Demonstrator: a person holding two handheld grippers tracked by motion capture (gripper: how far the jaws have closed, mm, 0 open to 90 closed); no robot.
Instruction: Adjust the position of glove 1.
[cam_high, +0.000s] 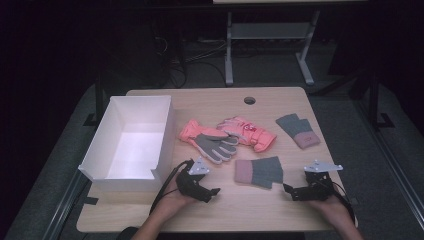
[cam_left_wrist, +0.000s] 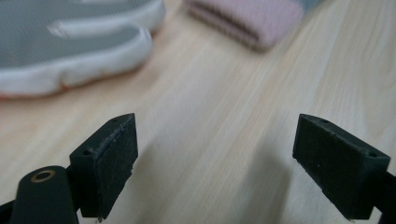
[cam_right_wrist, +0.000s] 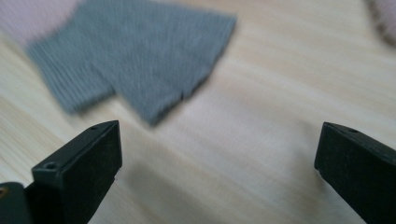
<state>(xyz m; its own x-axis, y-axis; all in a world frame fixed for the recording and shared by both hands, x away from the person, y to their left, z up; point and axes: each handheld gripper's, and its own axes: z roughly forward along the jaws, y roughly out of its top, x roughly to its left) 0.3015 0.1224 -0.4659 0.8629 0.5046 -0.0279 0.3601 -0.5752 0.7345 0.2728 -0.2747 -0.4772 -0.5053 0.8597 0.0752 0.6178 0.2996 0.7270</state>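
Several gloves lie on the wooden table (cam_high: 240, 210). A coral glove with a grey palm (cam_high: 207, 141) sits mid-table, beside a pink ski glove (cam_high: 248, 132). A grey knit mitt with a pink cuff (cam_high: 259, 171) lies between my hands, its twin (cam_high: 298, 130) farther back right. My left gripper (cam_high: 214, 192) rests low near the front edge, open, jaws over bare wood (cam_left_wrist: 219, 154), with the grey-palmed glove (cam_left_wrist: 70, 51) and a pink cuff (cam_left_wrist: 247, 21) ahead of it. My right gripper (cam_high: 289, 190) is open too, pointing at the grey mitt (cam_right_wrist: 140, 60).
An open white box (cam_high: 131, 142) stands at the table's left side, close to my left hand. A round cable hole (cam_high: 249, 100) is at the table's far edge. Beyond the table are metal desk legs (cam_high: 229, 50) and cables on the floor.
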